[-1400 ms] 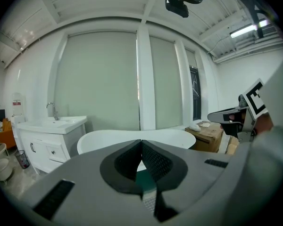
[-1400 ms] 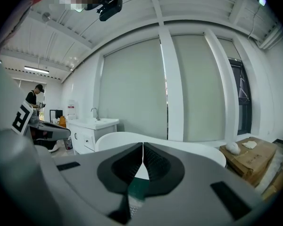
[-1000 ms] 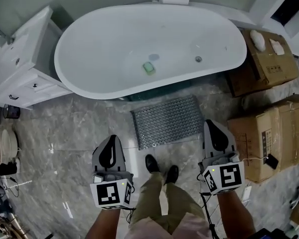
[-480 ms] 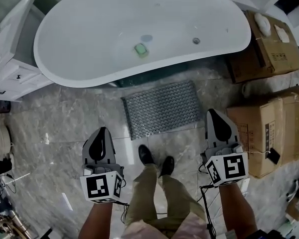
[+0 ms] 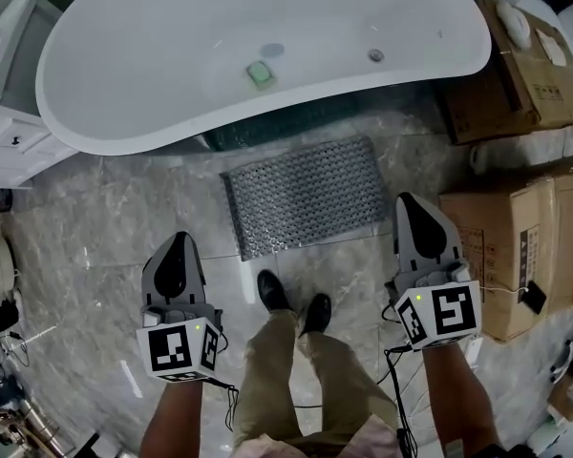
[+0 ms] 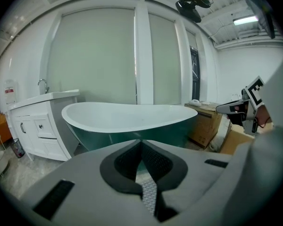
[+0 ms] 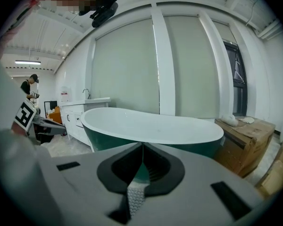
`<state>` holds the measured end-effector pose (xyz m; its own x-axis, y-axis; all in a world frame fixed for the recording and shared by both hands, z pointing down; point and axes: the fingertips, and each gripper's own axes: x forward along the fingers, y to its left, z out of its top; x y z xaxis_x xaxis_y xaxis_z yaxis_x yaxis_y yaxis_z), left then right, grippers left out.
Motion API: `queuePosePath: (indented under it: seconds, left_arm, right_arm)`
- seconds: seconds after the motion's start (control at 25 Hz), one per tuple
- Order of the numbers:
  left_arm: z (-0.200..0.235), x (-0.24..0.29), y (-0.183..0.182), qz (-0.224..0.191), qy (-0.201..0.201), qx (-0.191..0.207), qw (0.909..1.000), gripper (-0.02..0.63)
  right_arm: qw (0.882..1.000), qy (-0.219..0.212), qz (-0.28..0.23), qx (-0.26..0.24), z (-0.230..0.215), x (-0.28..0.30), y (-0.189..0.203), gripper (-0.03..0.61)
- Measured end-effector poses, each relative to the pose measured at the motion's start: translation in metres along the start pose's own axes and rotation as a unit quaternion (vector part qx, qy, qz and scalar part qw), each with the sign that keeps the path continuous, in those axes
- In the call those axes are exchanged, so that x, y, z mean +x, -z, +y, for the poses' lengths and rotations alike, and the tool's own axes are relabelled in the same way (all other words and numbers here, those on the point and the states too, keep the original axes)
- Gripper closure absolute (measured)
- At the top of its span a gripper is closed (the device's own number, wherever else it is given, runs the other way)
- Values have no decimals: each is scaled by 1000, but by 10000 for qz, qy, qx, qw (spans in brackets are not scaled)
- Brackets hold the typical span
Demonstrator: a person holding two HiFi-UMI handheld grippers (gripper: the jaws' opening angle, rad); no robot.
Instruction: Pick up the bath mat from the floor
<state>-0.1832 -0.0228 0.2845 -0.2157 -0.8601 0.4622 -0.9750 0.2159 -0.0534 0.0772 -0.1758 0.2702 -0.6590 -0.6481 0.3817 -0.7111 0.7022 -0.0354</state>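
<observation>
White vanity cabinet sits at far left edge of head view. Beside it, a white bathtub w/ dark green outer shell spans the top of the view. A small green block (soap or sponge, can't tell) lies in the tub nr centre, w/ the drain to its right. The floor is grey marble-look tile.

The left tool is in the person's left hand, over bare floor. It sits left of and below the mat's near-left corner, apart from it. Left gripper view shows the jaws pressed together w/ nothing between the pads. Tips point toward the tub.

The grey bath mat is rectangular w/ a bubbled texture. It lies flat on the floor just in front of the tub, slightly skewed, between the two tools. Neither tool touches it. The person's black shoes stand just below the mat's near edge, not on it.

The right tool is in the person's right hand, just beside the mat's near-right corner and clear of it. Right gripper view shows the jaws closed tight and empty. It points the same way as the left.

Cardboard boxes are on the right. The upper box stands by the tub's right end w/ white items on top. The larger box is just right of the right tool.
</observation>
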Motion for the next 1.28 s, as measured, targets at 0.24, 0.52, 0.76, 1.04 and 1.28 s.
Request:
queuePosePath:
  seconds: [0.24,0.52,0.76,1.04,1.28]
  left_arm:
    - [-4,17,42,80,-7,100,9999,588]
    - [-7,39,103,204,-22,-93,9997,588]
    - [-2,59,153,235,-5,-20,9997,588]
    - [9,87,204,291,-42,-60,9995,588]
    - [14,115,246,342,-56,-22,9994,588]
  right_arm:
    - [10000,9,87,5,-12,6,49,560]
    - [9998,24,171,-33,-20,15,106,560]
    - [9998,68,193,-89,-25,29,151,560]
    - [9995,203,239,-75,-37,47,203,560]
    - [9990,323,313,-72,-49,66,252,560]
